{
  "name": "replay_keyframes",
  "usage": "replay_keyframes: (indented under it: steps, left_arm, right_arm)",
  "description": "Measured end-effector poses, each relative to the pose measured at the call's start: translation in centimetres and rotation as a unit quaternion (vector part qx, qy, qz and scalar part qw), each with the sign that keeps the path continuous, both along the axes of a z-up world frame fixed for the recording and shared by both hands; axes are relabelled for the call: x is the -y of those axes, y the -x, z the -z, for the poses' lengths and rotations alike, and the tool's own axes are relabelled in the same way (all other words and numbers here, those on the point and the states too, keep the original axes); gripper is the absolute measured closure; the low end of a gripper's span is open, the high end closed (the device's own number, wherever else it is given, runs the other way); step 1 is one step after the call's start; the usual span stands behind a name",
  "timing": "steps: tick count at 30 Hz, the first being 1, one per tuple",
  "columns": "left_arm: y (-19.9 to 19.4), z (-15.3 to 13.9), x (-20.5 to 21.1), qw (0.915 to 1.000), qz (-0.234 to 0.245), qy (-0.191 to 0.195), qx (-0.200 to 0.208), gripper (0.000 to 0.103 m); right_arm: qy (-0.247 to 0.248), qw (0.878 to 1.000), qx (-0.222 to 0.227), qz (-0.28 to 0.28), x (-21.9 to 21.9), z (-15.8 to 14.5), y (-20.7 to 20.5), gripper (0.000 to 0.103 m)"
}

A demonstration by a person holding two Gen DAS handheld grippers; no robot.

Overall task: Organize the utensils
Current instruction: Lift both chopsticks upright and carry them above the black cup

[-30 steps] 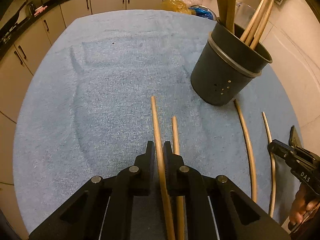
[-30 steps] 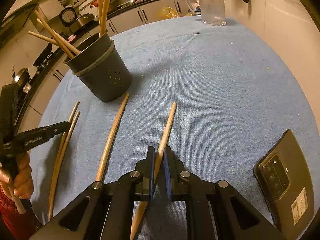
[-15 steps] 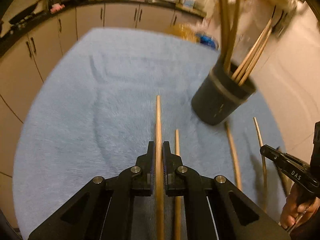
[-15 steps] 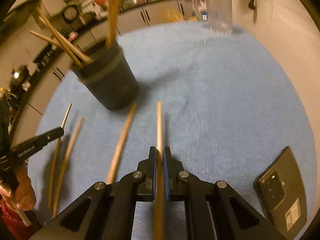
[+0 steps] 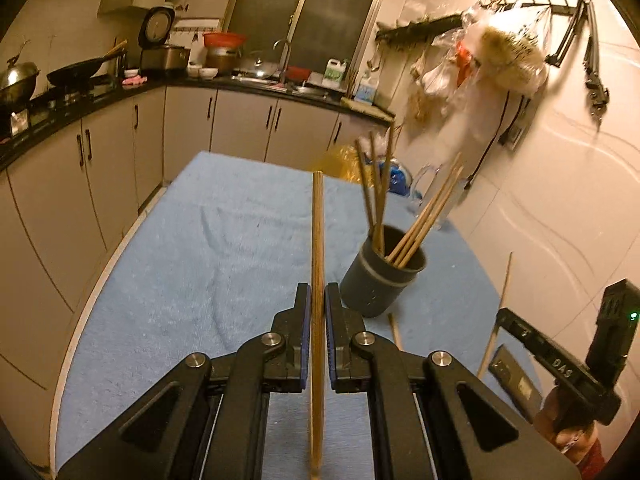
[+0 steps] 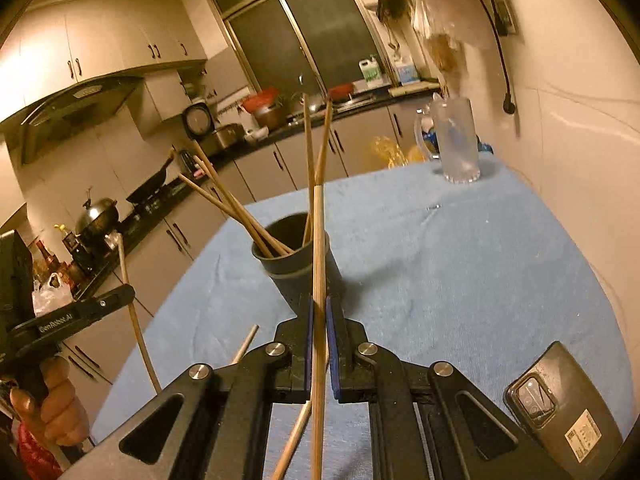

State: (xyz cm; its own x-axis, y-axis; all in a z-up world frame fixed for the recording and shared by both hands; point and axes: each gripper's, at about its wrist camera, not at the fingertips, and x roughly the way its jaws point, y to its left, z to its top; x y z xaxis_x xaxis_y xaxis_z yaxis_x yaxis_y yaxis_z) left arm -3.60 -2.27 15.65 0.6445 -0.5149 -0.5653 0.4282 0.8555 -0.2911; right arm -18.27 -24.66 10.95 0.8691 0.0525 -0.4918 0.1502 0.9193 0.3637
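Note:
My left gripper (image 5: pixel 317 300) is shut on a wooden chopstick (image 5: pixel 318 240) and holds it lifted above the blue towel, pointing away. A dark utensil cup (image 5: pixel 382 280) with several chopsticks stands just right of it. My right gripper (image 6: pixel 319 312) is shut on another chopstick (image 6: pixel 319 240), raised in front of the same cup (image 6: pixel 298 268). Loose chopsticks lie on the towel by the cup (image 5: pixel 394 330) and under my right gripper (image 6: pixel 294 440). The left gripper's chopstick shows at the left of the right wrist view (image 6: pixel 132 304).
A blue towel (image 5: pixel 200 260) covers the table. A black phone (image 6: pixel 560 408) lies at the right front. A clear pitcher (image 6: pixel 456 144) stands at the far right edge. The wall is close on the right; kitchen cabinets lie beyond the table.
Both grippers have lifted their chopsticks off the towel and tilted upward, so the views now show the kitchen beyond. The cup now sits farther below both grippers.

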Motion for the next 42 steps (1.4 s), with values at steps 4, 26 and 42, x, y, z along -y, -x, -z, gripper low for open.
replay_keyframes:
  steps: [4,26,42]
  left_arm:
    - [0.6,-1.0,-0.1,1.0,0.002,0.005,0.008,0.097]
    - [1.1,-1.6,1.6,0.9999,0.011,0.008,0.01,0.097]
    - [1.1,-2.6,2.2,0.9995,0.027,0.007,0.017,0.097]
  right_arm:
    - [-0.006,1.0,0.007,0.004,0.6,-0.2,0.3,0.096]
    - [-0.021,0.999,0.04,0.017,1.5,-1.7,1.4,0.096]
    - [-0.034,0.998,0.049,0.015,2.2,-2.5,1.0,0.096]
